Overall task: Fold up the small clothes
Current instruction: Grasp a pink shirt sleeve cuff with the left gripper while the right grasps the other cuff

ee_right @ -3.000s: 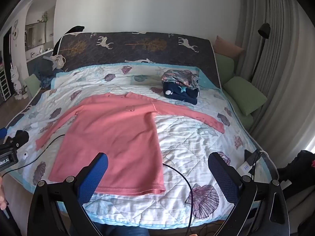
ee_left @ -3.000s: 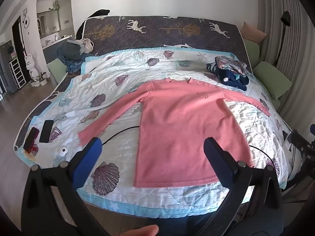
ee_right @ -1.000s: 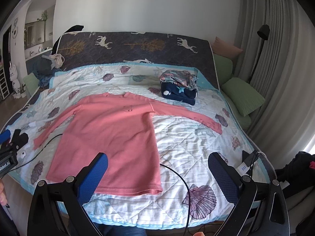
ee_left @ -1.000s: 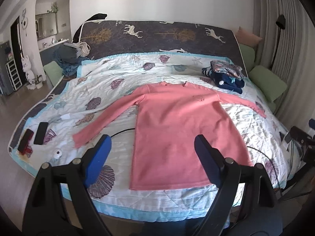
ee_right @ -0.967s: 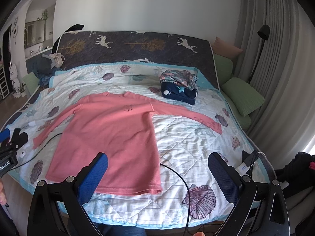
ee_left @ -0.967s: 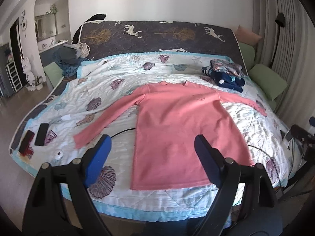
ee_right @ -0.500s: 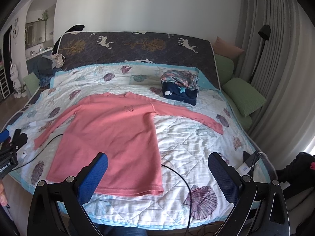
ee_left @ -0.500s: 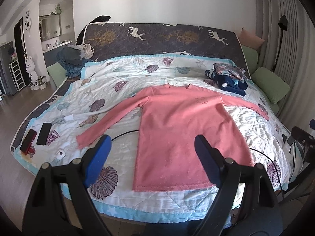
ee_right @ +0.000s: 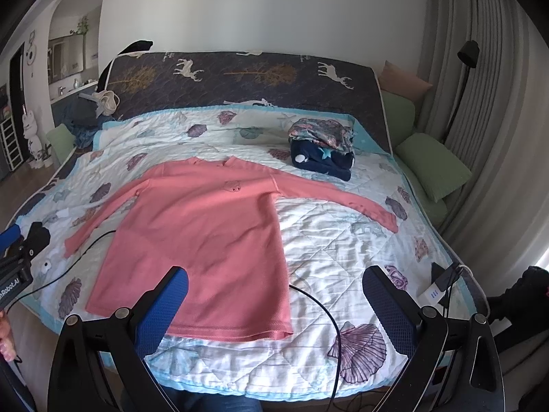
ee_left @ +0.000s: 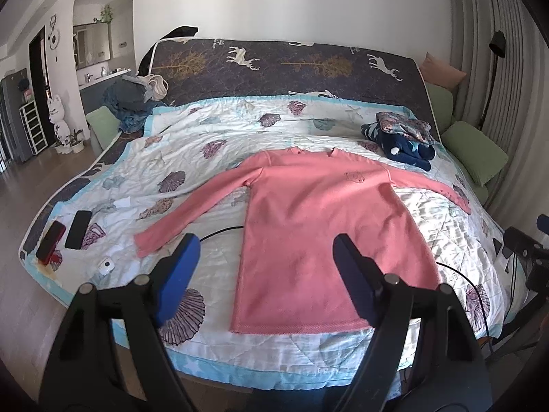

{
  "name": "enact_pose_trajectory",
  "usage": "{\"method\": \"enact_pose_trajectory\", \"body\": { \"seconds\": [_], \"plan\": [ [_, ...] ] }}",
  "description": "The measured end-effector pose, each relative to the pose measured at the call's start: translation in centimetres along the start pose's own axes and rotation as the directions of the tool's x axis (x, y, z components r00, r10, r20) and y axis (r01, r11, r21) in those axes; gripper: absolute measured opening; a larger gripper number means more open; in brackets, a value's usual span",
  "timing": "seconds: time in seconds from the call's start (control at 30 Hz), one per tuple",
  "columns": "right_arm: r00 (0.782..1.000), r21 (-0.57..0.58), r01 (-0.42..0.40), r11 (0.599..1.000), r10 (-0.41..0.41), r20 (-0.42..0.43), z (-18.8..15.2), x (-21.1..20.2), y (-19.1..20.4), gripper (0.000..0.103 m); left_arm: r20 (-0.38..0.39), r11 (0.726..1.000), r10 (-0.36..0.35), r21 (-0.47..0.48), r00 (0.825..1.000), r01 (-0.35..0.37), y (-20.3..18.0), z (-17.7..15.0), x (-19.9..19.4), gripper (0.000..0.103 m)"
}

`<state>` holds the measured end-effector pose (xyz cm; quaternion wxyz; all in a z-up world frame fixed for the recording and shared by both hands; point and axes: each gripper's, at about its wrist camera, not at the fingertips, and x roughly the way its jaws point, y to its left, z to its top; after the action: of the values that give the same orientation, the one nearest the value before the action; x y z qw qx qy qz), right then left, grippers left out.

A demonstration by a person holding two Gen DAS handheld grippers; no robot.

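While the pink long-sleeved top [ee_left: 329,226] is lying flat and face up across the middle of the shell-print quilt [ee_left: 206,137], both sleeves spread out to the sides and its hem nearest the foot of the bed, no fold is showing in it, so the step in hand looks like the approach before the first fold. The left gripper [ee_left: 262,274] is hovering above the hem with its jaws spread wide and nothing between them; the right gripper [ee_right: 274,292] is hanging over the hem's right corner, equally wide open and empty. Neither is touching the cloth. A black cable [ee_right: 326,312] is running over the quilt just beside the hem and appears to pass under the fabric. A stack of folded clothes [ee_right: 322,144] is sitting near the headboard, well apart from the top. The next move is probably calling for each gripper to be lowering onto a sleeve or a shoulder edge, pinching only the cloth and avoiding the cable.
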<state>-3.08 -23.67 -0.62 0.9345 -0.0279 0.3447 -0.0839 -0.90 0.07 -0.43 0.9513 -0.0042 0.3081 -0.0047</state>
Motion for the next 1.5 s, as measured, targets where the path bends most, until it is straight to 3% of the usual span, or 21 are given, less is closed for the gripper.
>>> {"method": "enact_pose_trajectory", "body": {
  "seconds": [0.17,0.33,0.47,0.57,0.67,0.77,0.83,0.9,0.97,1.03,1.07,1.1,1.17,1.2,1.23,1.27,1.3,1.33,1.4,1.43,1.5],
  "plan": [
    [1.0,0.012,0.006,1.0,-0.005,-0.003,0.0,0.7,-0.4,0.103,-0.018,0.997,-0.068,-0.046,0.997,0.067,0.0,-0.1,0.5,0.08],
    [0.999,0.032,0.038,0.999,-0.038,0.003,0.4,1.8,-2.1,0.103,-0.088,0.981,-0.177,-0.093,0.98,0.169,-0.8,0.5,2.2,0.08],
    [0.995,0.079,0.098,0.992,-0.099,0.011,1.7,3.0,-5.3,0.103,-0.126,0.985,-0.172,0.002,0.977,0.174,-3.9,1.9,4.2,0.049],
    [0.99,0.163,0.137,0.977,-0.14,0.002,2.7,4.5,-9.4,0.103,-0.159,0.977,-0.188,0.076,0.969,0.201,-7.1,3.5,6.6,0.048],
    [0.99,0.242,0.142,0.96,-0.144,-0.013,3.5,6.8,-13.5,0.103,-0.205,0.949,-0.262,0.122,0.943,0.291,-10.7,5.7,9.5,0.05],
    [0.994,0.359,0.108,0.927,-0.098,-0.045,4.1,10.6,-18.3,0.103,-0.264,0.917,-0.313,0.168,0.912,0.363,-15.2,8.5,13.7,0.067],
    [0.996,0.449,0.078,0.89,-0.052,-0.07,4.0,13.9,-21.7,0.103,-0.286,0.899,-0.335,0.188,0.898,0.396,-18.0,10.1,16.5,0.07],
    [0.996,0.509,0.034,0.86,0.016,-0.093,3.8,18.0,-24.9,0.103,-0.341,0.88,-0.351,0.196,0.872,0.432,-20.4,11.8,19.2,0.073],
    [0.989,0.55,0.053,0.833,0.032,-0.145,3.4,22.4,-27.3,0.102,-0.385,0.858,-0.383,0.187,0.84,0.478,-23.6,13.6,22.4,0.073],
    [0.984,0.602,0.021,0.798,0.088,-0.152,2.9,25.4,-29.1,0.099,-0.44,0.826,-0.428,0.163,0.789,0.539,-26.5,14.7,25.5,0.074],
    [0.976,0.654,-0.019,0.756,0.155,-0.152,2.4,27.4,-30.3,0.099,-0.478,0.816,-0.431,0.155,0.765,0.556,-27.8,14.9,27.0,0.074],
    [0.961,0.73,-0.066,0.681,0.24,-0.136,1.6,29.8,-32.0,0.097,-0.513,0.806,-0.434,0.146,0.741,0.573,-29.1,14.8,28.5,0.074],
    [0.939,0.822,-0.097,0.561,0.325,-0.11,0.1,32.9,-34.2,0.094,-0.584,0.77,-0.456,0.119,0.672,0.626,-31.2,14.2,31.1,0.074],
    [0.929,0.864,-0.101,0.493,0.357,-0.095,-0.8,34.6,-35.3,0.092,-0.607,0.763,-0.454,0.112,0.652,0.636,-32.1,13.9,32.0,0.074],
    [0.923,0.889,-0.097,0.448,0.374,-0.087,-1.5,35.7,-36.0,0.09,-0.64,0.76,-0.446,0.098,0.625,0.643,-32.8,13.4,33.4,0.074],
    [0.918,0.914,-0.087,0.396,0.388,-0.081,-2.3,37.0,-36.8,0.089,-0.673,0.758,-0.451,0.059,0.586,0.65,-33.4,12.7,34.9,0.074],
    [0.909,0.939,-0.095,0.33,0.414,-0.053,-3.1,38.5,-37.5,0.087,-0.686,0.757,-0.457,0.034,0.566,0.653,-33.9,12.4,35.8,0.074],
    [0.9,0.954,-0.104,0.283,0.435,-0.031,-3.7,39.4,-37.7,0.084,-0.703,0.755,-0.475,-0.016,0.529,0.656,-34.1,11.8,36.9,0.074],
    [0.87,0.976,-0.132,0.174,0.492,0.03,-4.8,41.6,-38.0,0.082,-0.721,0.761,-0.49,-0.08,0.49,0.644,-34.2,11.3,38.6,0.074],
    [0.866,0.979,-0.135,0.155,0.499,0.041,-5.0,42.2,-37.9,0.082,-0.725,0.764,-0.497,-0.105,0.476,0.637,-34.3,11.0,39.2,0.074],
    [0.872,0.976,-0.148,0.16,0.487,0.052,-4.7,42.6,-38.0,0.082,-0.733,0.766,-0.506,-0.138,0.456,0.628,-34.5,10.6,40.3,0.074]
  ]
}}
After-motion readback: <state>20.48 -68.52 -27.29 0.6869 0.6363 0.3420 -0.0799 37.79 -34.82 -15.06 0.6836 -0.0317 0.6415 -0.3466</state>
